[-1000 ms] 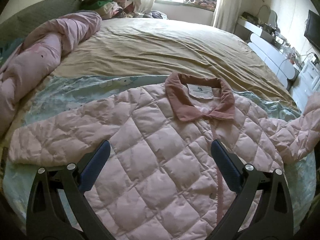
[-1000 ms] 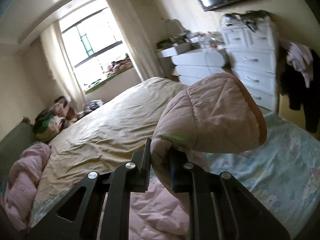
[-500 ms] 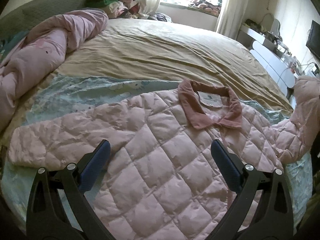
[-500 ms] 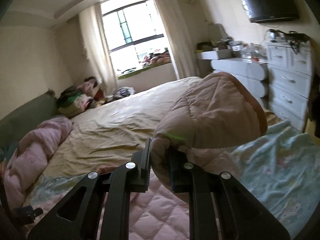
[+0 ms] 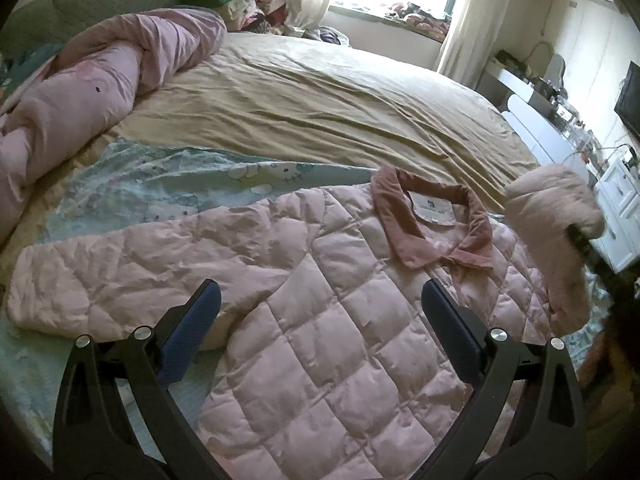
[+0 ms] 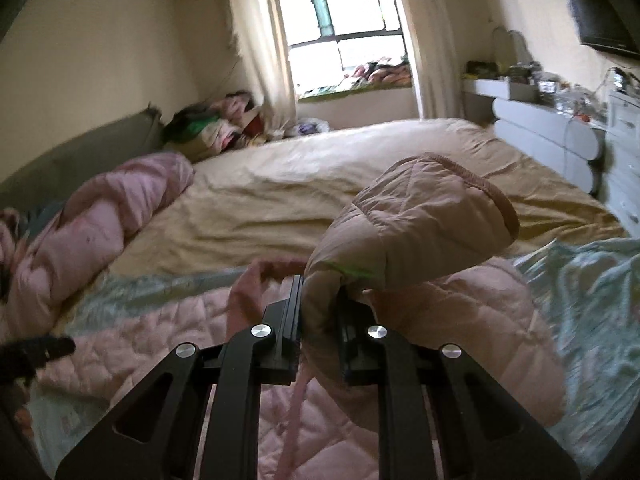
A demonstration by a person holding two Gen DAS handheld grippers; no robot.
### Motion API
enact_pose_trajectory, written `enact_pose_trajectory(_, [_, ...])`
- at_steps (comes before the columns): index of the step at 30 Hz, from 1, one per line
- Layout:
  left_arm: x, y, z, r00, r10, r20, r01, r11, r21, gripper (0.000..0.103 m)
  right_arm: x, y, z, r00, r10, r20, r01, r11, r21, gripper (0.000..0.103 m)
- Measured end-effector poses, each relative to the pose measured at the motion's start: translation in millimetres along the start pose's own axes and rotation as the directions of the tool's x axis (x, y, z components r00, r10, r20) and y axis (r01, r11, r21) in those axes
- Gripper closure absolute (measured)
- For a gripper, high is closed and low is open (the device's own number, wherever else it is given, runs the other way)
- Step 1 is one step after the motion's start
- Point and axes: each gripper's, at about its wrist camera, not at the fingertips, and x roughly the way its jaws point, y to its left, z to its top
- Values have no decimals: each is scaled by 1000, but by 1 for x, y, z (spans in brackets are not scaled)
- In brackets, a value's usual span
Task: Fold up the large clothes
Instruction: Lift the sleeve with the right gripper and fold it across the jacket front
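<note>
Your right claw [image 6: 318,312] pinches the sleeve [image 6: 416,224] near its cuff, lifted over the jacket [image 5: 320,320] spread on the bed below. Your left claw [image 5: 320,308] hangs spread above the chest. Puffy fabric could slip; the fold may land crooked.

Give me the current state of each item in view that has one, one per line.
Pink quilted jacket: spread front-up on the bed, collar open.
Right sleeve: lifted off the bed, pinched near the cuff.
Left sleeve: lying flat, stretched out.
Right gripper: shut on the sleeve.
Left gripper: open, empty, above the jacket.
Pink duvet: bunched up.
</note>
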Motion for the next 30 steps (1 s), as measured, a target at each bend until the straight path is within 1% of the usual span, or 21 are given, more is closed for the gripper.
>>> enact_pose_trajectory(5, [12, 2, -5, 1000, -13, -20, 13, 1000, -6, 9, 30, 23, -40, 994, 41, -98, -43, 999, -20, 89])
enact_pose_trajectory(6, [15, 2, -7, 1000, -18, -25, 18, 1000, -6, 9, 35, 26, -49, 992, 44, -118, -47, 999, -23, 86])
enact_pose_trajectory(7, [17, 1, -9, 999, -19, -30, 19, 1000, -1, 9, 40, 28, -59, 989, 53, -139, -56, 998, -18, 85])
enact_pose_trajectory(8, [19, 0, -10, 999, -19, -34, 19, 1000, 4, 9, 43, 29, -66, 985, 65, -157, -66, 998, -3, 79])
enact_pose_trajectory(9, [22, 0, -13, 999, -17, -39, 17, 1000, 9, 9, 46, 29, -75, 978, 95, -187, -93, 995, 22, 64])
enact_pose_trajectory(10, [24, 0, -14, 999, -19, -43, 20, 1000, 10, 9, 47, 27, -81, 973, 112, -200, -106, 994, 42, 59])
enact_pose_trajectory(11, [25, 0, -15, 999, -23, -46, 24, 1000, 11, 9, 45, 25, -88, 972, 113, -207, -100, 992, 72, 47])
enact_pose_trajectory(12, [27, 2, -15, 999, -22, -48, 22, 1000, 10, 9, 42, 20, -92, 971, 107, -213, -85, 990, 113, 39])
enact_pose_trajectory(13, [29, 3, -16, 998, -24, -50, 24, 1000, 7, 9, 39, 14, -94, 971, 112, -209, -77, 983, 169, 37])
enact_pose_trajectory(15, [30, 6, -15, 998, -33, -50, 33, 999, -7, 9, 34, 4, -96, 974, 132, -184, -81, 961, 263, 36])
enact_pose_trajectory(17, [32, 9, -14, 998, -48, -52, 47, 999, -24, 9, 33, 3, -92, 978, 135, -156, -83, 950, 300, 35])
enact_pose_trajectory(19, [33, 13, -12, 996, -68, -55, 65, 997, -46, 9, 34, 13, -85, 978, 158, -138, -111, 949, 295, 37])
enact_pose_trajectory(21, [33, 19, -10, 995, -91, -52, 87, 993, -74, 9, 35, 29, -80, 971, 200, -131, -161, 953, 258, 40])
enact_pose_trajectory(23, [33, 24, -8, 995, -92, -50, 87, 992, -90, 9, 40, 53, -80, 964, 205, -167, -173, 967, 184, 40])
enact_pose_trajectory(24, [33, 27, -7, 995, -88, -48, 83, 992, -94, 9, 41, 57, -80, 961, 208, -181, -179, 970, 167, 42])
enact_pose_trajectory(26, [33, 30, -5, 995, -91, -47, 87, 992, -95, 9, 48, 69, -87, 949, 213, -231, -189, 974, 123, 43])
enact_pose_trajectory(30, [36, 38, -1, 994, -96, -47, 90, 988, -126, 9, 54, 79, -106, 902, 267, -338, -243, 964, 111, 43])
